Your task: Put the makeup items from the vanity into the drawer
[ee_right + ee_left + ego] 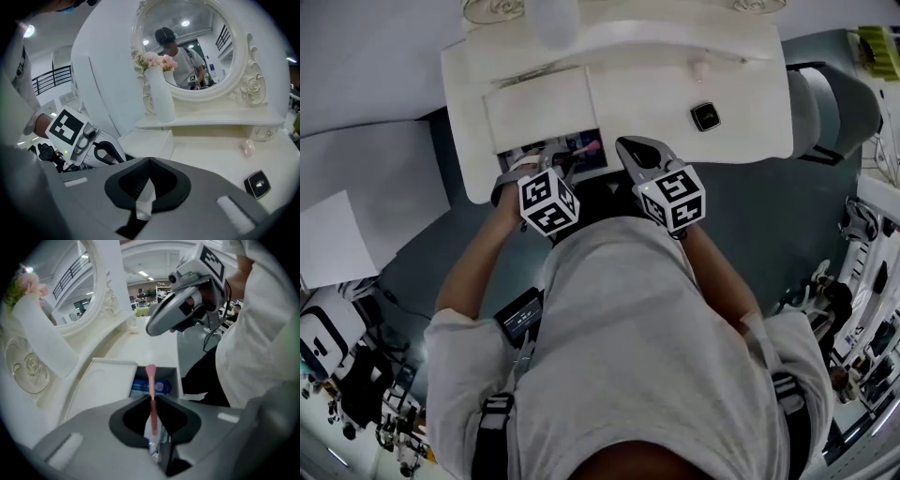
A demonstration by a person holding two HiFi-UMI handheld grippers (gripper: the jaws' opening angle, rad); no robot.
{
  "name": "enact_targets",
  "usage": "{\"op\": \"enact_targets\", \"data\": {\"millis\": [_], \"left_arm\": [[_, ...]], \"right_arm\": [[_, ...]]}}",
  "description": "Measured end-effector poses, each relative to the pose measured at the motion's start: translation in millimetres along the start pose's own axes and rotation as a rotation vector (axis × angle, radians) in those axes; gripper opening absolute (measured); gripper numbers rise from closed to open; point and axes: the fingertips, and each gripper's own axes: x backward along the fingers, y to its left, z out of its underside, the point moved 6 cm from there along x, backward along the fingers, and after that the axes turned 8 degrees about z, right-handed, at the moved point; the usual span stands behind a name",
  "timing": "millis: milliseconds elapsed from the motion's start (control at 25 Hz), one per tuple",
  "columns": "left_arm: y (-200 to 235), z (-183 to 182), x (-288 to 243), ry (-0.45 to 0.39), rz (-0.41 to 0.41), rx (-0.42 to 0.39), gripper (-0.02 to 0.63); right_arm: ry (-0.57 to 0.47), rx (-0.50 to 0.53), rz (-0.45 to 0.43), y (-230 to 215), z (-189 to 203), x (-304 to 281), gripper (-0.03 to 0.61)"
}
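Two grippers are up at the table (750, 103), and the action is on the left. The left gripper (153, 400) has its jaws clamped on a thin pink brush (151, 378), which points forward right over the open drawer (174, 380). A blue item (143, 386) lies inside. To do this well, I'd lower the brush until its tip is down between the drawer walls and lay it flat along the drawer. Only then ease the jaws apart, so it can't bounce out or catch the front edge. The right gripper (149, 161) hovers just beside, jaws together with nothing between them, and is best kept clear of the drawer mouth. Further right, a black compact (258, 183) and a small pink item (247, 148) sit on the table, probably the next pickups.
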Motion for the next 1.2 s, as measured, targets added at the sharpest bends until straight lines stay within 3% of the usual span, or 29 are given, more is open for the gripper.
{"op": "enact_targets", "data": {"millis": [280, 800, 960, 1120, 1200], "left_arm": [[1.6, 3.9, -15.0, 0.044, 0.042, -0.081, 0.044], [7.9, 7.5, -28.2, 0.077, 0.054, -0.093, 0.048], [6.0, 4.5, -28.2, 0.087, 0.072, -0.075, 0.087], [11.0, -3.0, -17.0, 0.065, 0.028, -0.047, 0.083], [15.1, -12.6, -6.1, 0.018, -0.019, -0.013, 0.046]], "right_arm": [[-0.005, -0.056, 0.066, -0.8, 11.5, 6.5, 0.000], [-0.016, -0.084, 0.115, -15.8, 15.1, 12.6, 0.000], [0.000, -0.078, 0.111, -20.9, 18.4, 15.2, 0.000], [0.006, -0.063, 0.104, -30.3, 17.6, 18.3, 0.000], [0.011, -0.062, 0.107, -39.0, 17.3, 20.0, 0.000]]}}
